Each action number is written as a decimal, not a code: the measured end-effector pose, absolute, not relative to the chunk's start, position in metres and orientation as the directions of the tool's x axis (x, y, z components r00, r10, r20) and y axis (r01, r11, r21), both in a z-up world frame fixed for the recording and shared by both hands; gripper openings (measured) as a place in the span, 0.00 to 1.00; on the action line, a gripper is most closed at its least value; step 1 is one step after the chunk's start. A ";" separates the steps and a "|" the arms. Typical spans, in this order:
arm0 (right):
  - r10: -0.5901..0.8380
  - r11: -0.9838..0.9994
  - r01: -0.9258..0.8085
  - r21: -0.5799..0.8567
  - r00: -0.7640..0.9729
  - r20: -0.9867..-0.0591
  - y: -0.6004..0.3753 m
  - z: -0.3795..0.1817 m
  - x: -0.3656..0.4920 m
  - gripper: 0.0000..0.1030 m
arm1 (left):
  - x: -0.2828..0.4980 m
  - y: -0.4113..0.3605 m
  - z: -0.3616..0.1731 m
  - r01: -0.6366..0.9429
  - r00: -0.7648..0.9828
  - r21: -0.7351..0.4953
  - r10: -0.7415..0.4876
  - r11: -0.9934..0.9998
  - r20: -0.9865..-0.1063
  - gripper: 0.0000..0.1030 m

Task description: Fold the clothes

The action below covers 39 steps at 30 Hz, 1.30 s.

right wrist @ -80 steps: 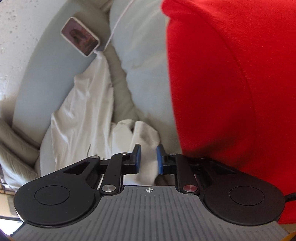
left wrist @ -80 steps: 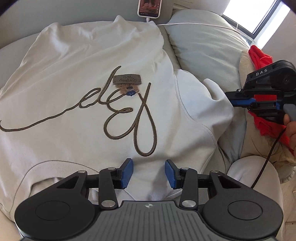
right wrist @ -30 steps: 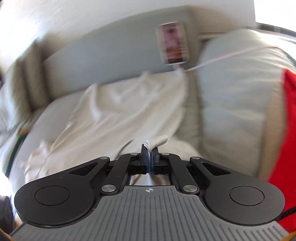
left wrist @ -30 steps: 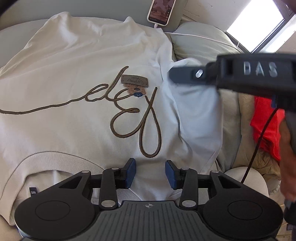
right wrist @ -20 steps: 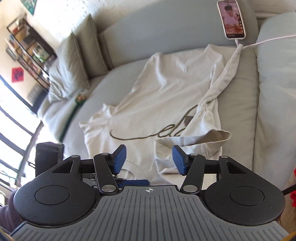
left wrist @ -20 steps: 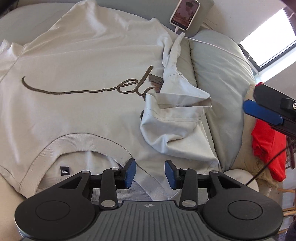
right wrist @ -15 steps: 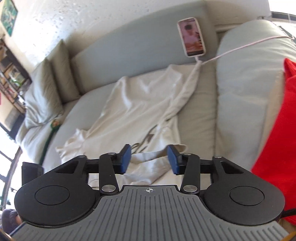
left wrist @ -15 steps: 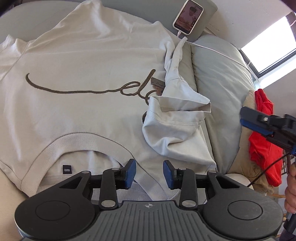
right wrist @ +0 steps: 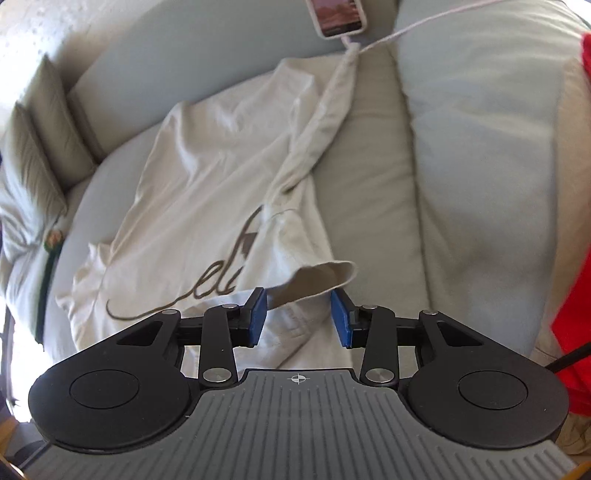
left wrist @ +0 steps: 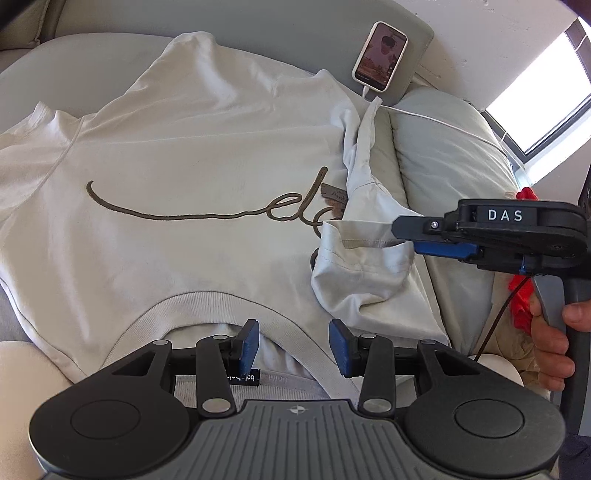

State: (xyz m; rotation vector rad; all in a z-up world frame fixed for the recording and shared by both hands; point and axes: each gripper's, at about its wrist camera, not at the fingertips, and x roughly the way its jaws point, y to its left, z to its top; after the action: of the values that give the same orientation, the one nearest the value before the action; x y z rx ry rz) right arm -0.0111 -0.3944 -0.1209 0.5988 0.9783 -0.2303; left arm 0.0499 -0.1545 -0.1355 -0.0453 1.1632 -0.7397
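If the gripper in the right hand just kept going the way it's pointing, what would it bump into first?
Most likely the folded-over sleeve of the cream T-shirt. Its open cuff lies just ahead of the right gripper, between its open fingers. Depth is hard to judge, so it may be nearly touching already.

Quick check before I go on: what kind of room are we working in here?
Most likely a home living room: the cream sweatshirt lies on a grey sofa with cushions, and a charging phone leans on the backrest.

Folded sleeve (left wrist: 369, 258) hides the script's (left wrist: 207, 210) end — phone (right wrist: 338, 16) cropped.
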 end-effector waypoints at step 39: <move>-0.235 0.895 0.439 0.082 0.619 -0.750 -0.370 -0.051 -0.052 0.02 | 0.033 -0.150 -0.131 0.548 0.183 -0.391 -0.562 0.740 -0.807 0.40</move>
State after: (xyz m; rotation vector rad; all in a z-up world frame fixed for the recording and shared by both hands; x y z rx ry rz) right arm -0.0516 -0.3702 -0.0507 0.2696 0.8168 -0.3933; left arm 0.0330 -0.1501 -0.1309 -0.0141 1.1447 -0.7827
